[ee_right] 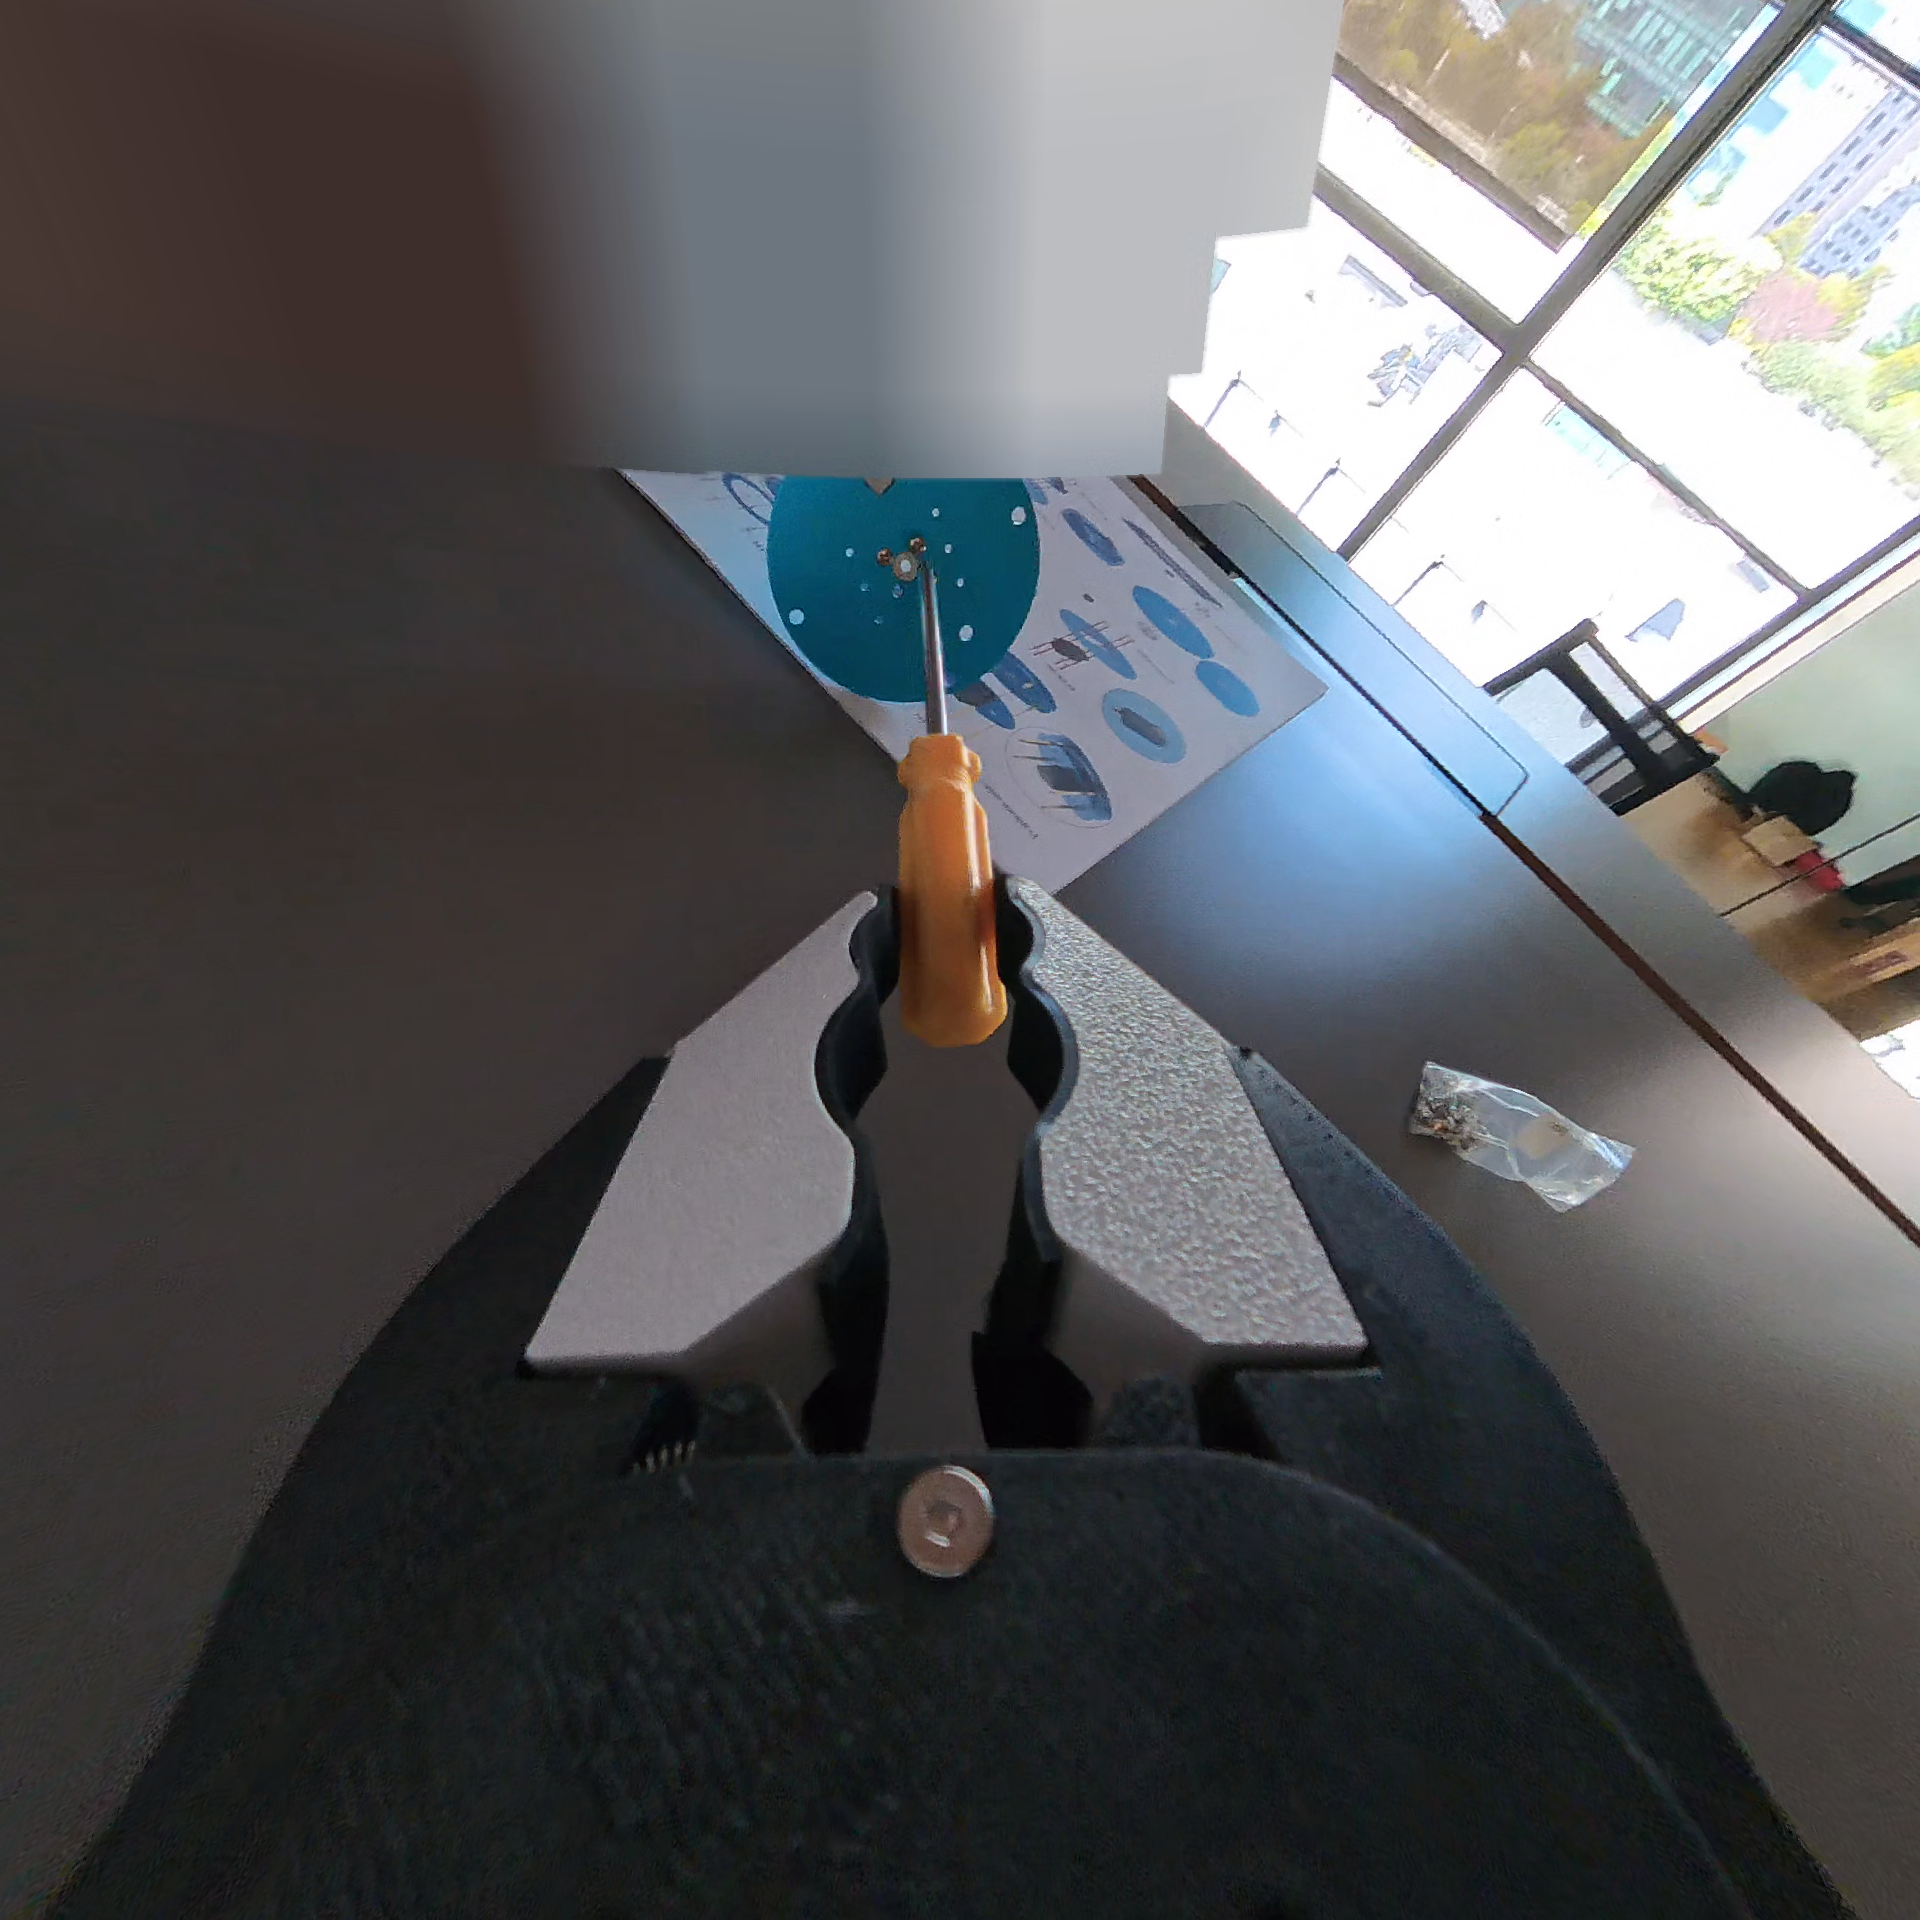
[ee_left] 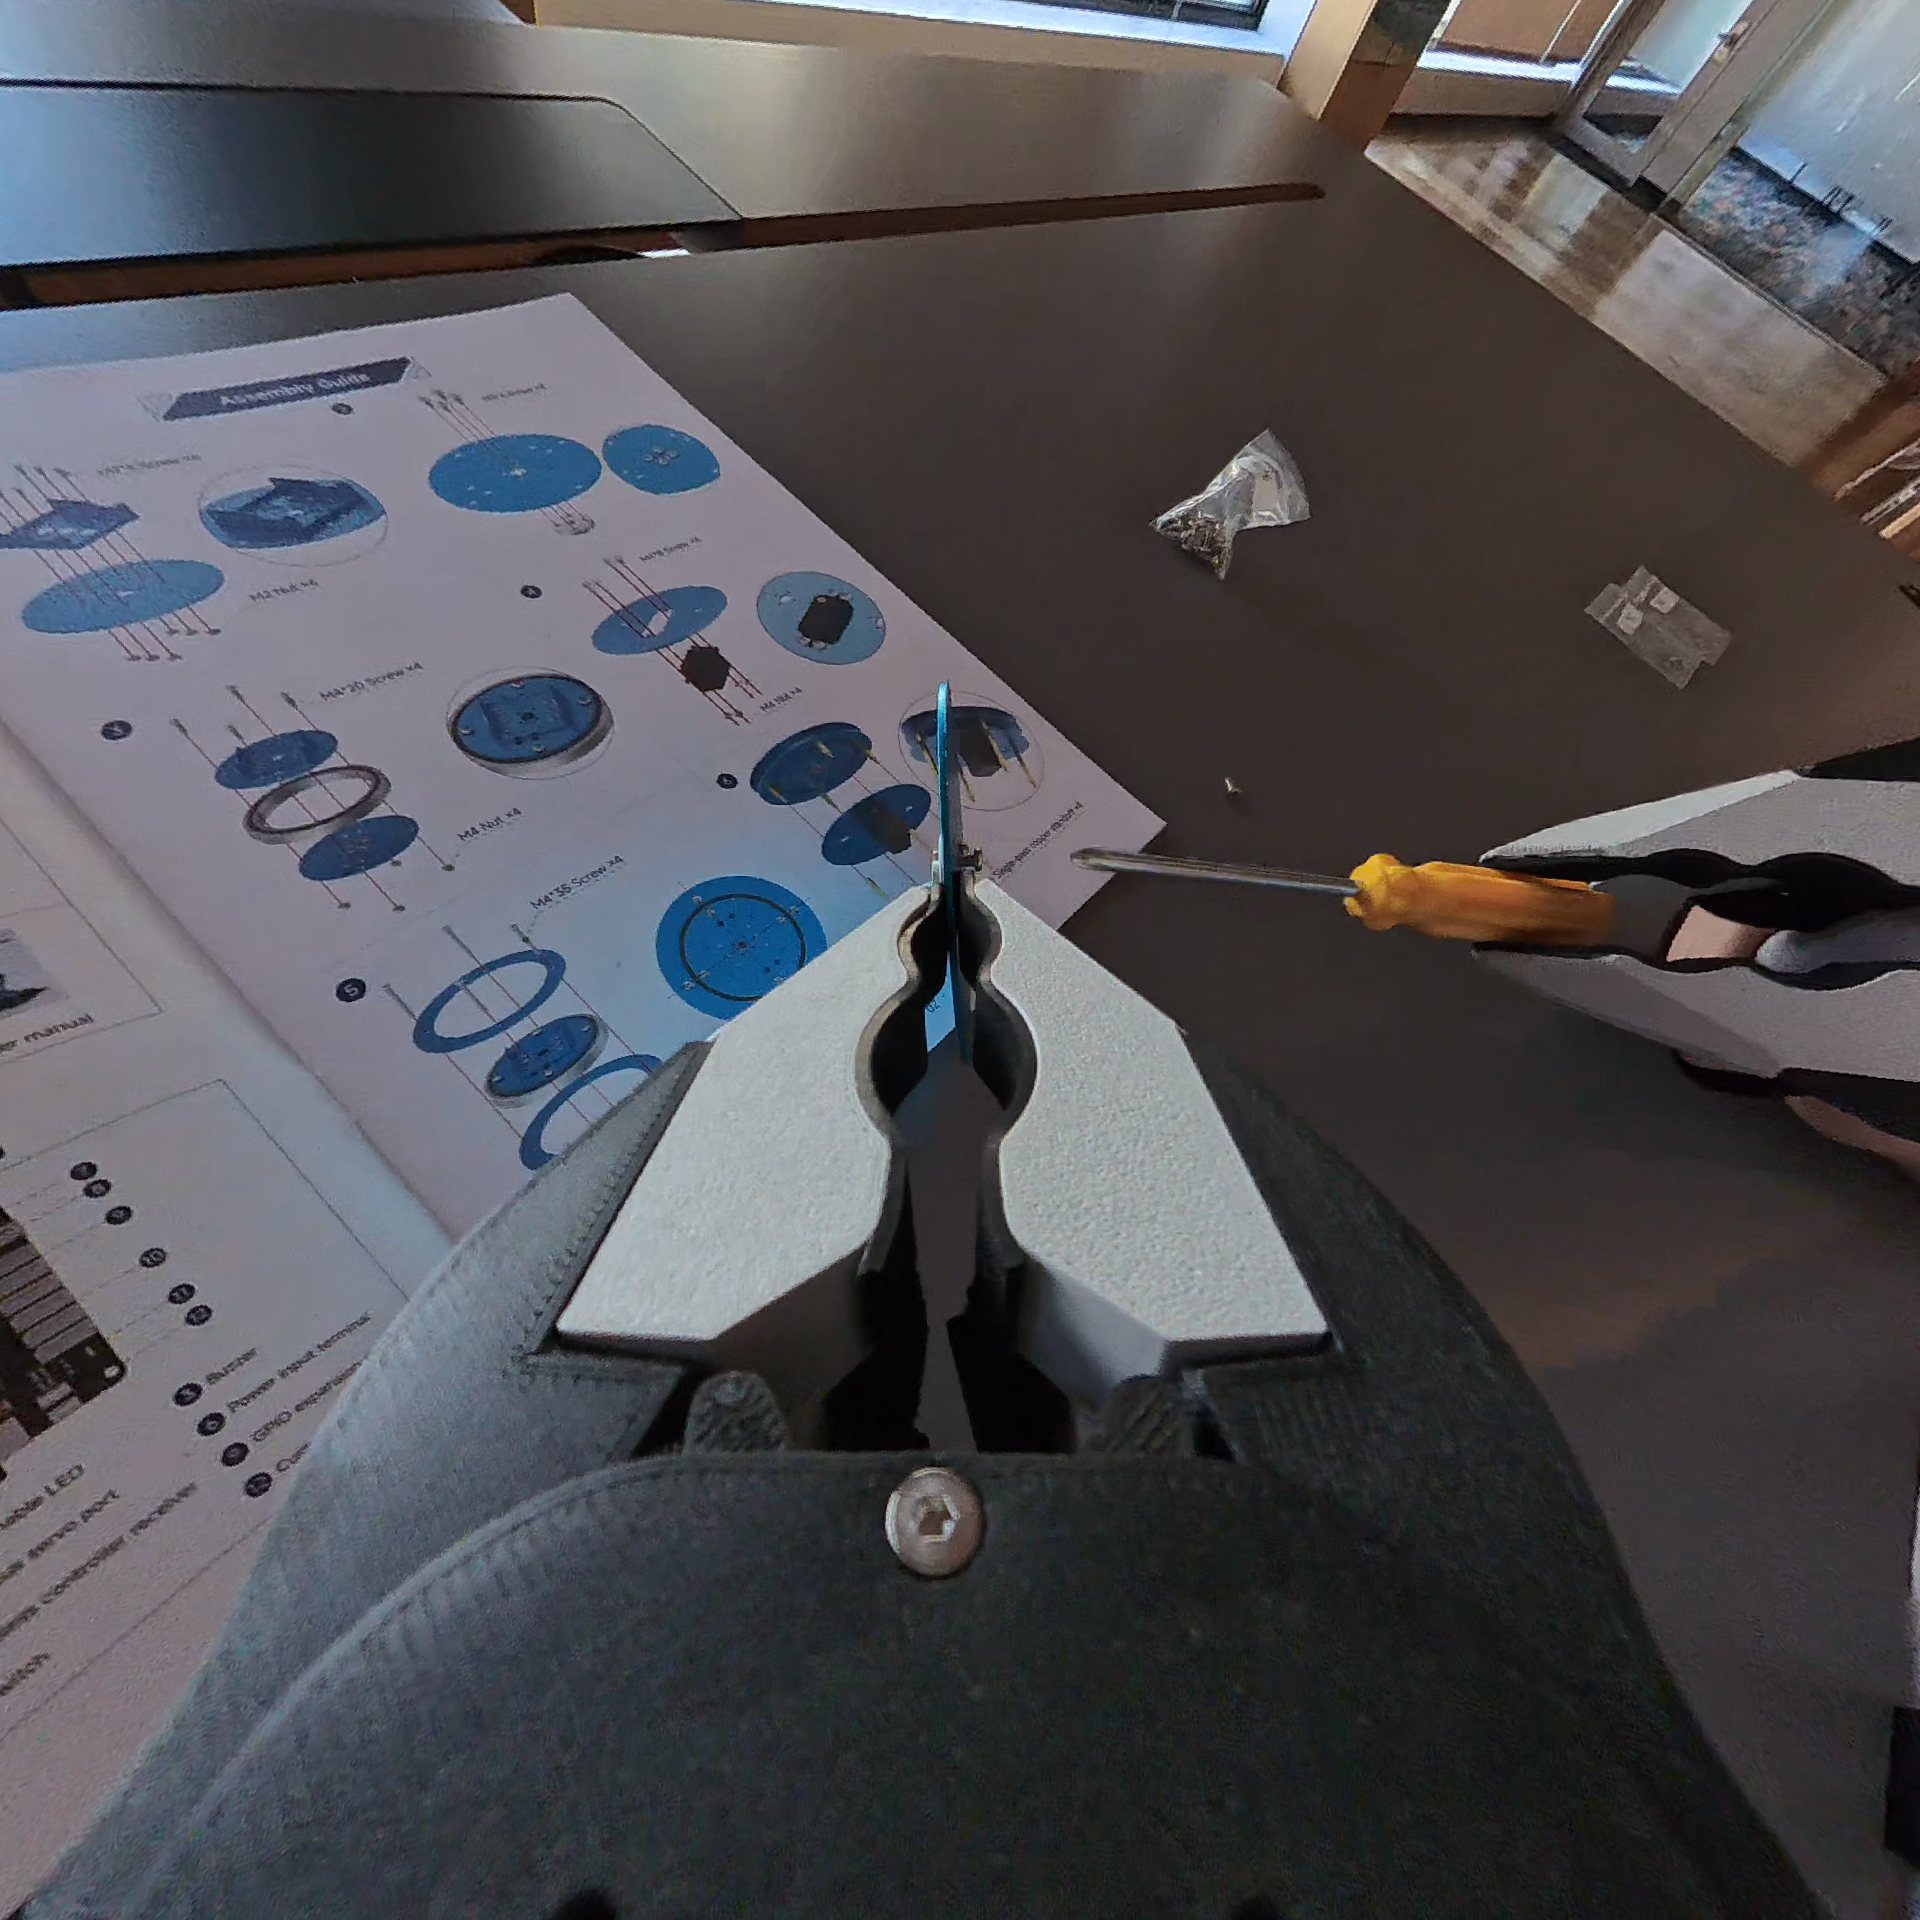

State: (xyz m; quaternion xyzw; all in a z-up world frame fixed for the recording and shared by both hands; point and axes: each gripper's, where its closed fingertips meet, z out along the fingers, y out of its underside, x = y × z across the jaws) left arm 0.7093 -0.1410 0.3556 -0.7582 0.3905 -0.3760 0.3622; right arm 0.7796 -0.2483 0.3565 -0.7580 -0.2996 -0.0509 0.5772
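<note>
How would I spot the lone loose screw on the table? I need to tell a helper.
On the dark table, look just past the right corner of the printed assembly sheet. The loose screw lies there above the screwdriver shaft, bare and single, unlike the bagged screws farther off.

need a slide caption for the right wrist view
Right gripper holds a yellow-handled screwdriver, its tip at a screw on an upright blue disc, above a dark table.
</note>
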